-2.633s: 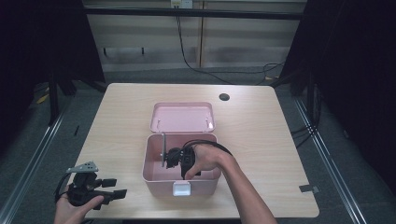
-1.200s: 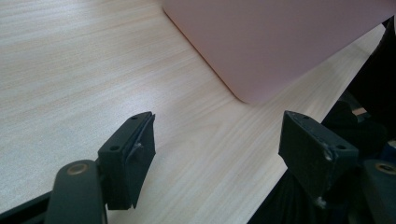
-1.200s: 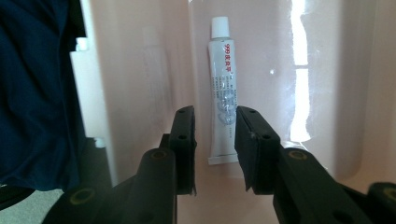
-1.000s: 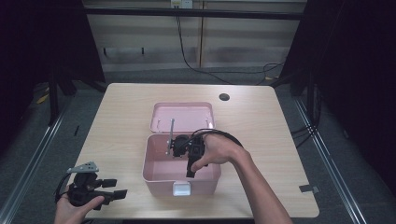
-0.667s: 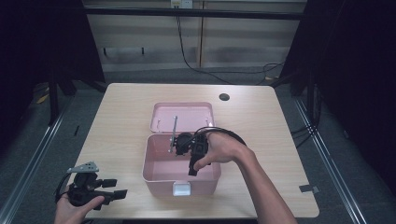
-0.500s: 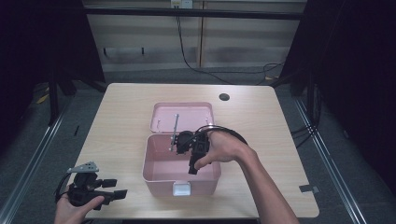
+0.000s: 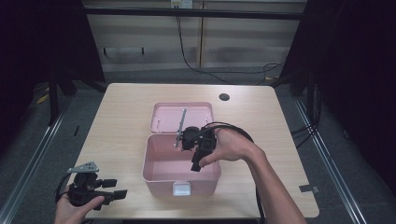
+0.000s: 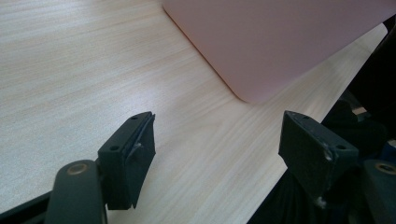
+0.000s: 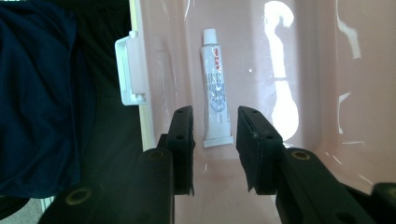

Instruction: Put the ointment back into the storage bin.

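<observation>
Right hand-held gripper (image 9: 214,140) over the pink box (image 7: 161,175), jaws narrow and empty astride the tube (image 9: 216,95) — next: descend, close. Left hand-held gripper (image 8: 224,154) wide at the counter's (image 7: 116,121) 7 o'clock.

The left hand (image 7: 77,205) holds the left gripper (image 7: 119,192) low at the desk's (image 7: 121,116) near left corner, jaws wide apart and pointing right along the near edge, just above the surface. The right forearm (image 7: 273,186) reaches in from the near right, its hand (image 7: 231,145) gripping the right gripper (image 9: 214,126) above the desk's middle, tilted down, jaws a narrow gap apart with nothing between them.
</observation>
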Available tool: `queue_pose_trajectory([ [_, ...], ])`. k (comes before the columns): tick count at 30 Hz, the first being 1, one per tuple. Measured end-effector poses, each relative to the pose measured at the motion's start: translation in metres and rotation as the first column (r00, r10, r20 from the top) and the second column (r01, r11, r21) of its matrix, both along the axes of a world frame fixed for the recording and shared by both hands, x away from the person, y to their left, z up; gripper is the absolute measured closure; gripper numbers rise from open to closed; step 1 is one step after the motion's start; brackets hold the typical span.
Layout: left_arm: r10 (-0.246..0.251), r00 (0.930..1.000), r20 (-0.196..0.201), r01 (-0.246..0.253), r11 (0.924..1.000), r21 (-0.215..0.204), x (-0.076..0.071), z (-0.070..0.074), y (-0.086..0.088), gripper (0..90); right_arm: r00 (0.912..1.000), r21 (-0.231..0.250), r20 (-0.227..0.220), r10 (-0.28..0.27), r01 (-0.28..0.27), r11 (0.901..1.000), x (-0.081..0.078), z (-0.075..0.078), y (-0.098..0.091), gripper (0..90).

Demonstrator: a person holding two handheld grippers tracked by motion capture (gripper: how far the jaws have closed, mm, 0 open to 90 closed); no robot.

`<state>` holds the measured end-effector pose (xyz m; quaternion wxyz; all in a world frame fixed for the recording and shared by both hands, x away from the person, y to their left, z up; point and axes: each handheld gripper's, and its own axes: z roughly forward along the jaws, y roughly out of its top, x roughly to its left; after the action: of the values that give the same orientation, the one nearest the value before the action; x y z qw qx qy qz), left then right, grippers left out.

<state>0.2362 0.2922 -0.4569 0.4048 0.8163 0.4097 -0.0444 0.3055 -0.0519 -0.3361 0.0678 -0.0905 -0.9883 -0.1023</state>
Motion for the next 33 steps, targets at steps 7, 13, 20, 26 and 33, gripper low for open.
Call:
queue_pose_trajectory([
  [7,0.0,1.0,-0.001,0.0,1.0,0.0,0.0,0.0,0.0,26.9,0.9997,0.016,0.021,-0.011,0.011,0.9998,-0.003,0.008,-0.006,67.0],
  [13,0.0,1.0,0.001,0.0,1.0,0.0,0.0,0.0,0.0,26.9,0.9985,0.031,0.046,-0.03,0.029,0.9991,-0.008,0.018,-0.016,66.6],
  [20,0.002,1.0,-0.001,-0.002,1.0,-0.001,0.0,0.0,0.0,26.9,0.9969,0.018,0.067,-0.041,0.04,0.9991,-0.014,0.023,-0.032,66.5],
  [26,0.0,1.0,-0.001,0.0,1.0,0.001,0.0,0.0,0.0,26.9,0.9939,0.024,0.078,-0.078,0.076,0.9968,-0.02,0.028,-0.053,66.3],
  [33,0.005,1.0,-0.002,-0.005,1.0,0.0,0.0,0.0,-0.001,26.9,0.9921,0.022,0.074,-0.101,0.1,0.9948,-0.026,0.024,-0.071,65.7],
])
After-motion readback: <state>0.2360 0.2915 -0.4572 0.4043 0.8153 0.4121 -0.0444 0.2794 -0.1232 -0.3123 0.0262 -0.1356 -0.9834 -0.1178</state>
